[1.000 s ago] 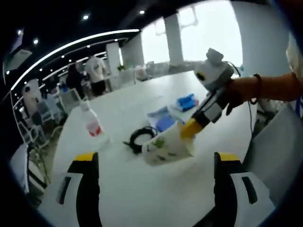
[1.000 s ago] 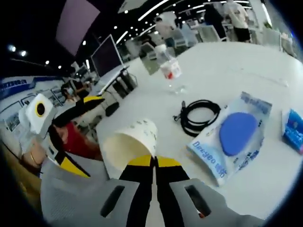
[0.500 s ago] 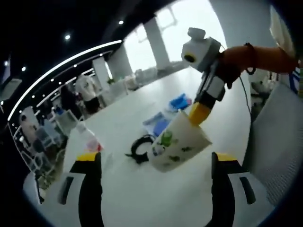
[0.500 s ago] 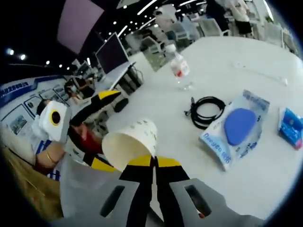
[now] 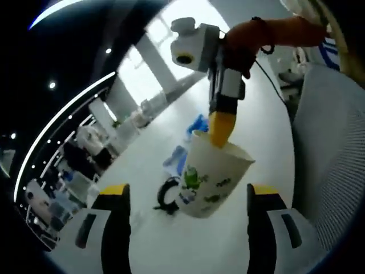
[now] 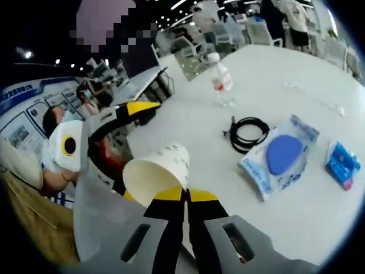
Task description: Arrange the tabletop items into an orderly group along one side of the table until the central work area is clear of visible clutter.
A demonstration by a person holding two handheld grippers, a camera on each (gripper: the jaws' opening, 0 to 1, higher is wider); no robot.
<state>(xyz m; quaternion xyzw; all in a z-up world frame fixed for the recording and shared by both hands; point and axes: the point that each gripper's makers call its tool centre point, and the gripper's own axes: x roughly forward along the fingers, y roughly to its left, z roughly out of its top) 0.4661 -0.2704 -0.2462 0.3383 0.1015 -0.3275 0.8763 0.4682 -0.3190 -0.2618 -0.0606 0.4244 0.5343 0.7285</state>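
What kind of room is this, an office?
Probably an open-plan office or lab: a long white table, a desk with a monitor behind it, rows of chairs, and ceiling strip lights overhead.

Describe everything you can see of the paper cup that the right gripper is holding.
The paper cup is white with green printed pictures on its side and a plain pale inside. It looks empty and hangs tilted in the air above the white table. The right gripper is shut on its rim, one jaw inside the mouth and one outside. Nothing else touches it.
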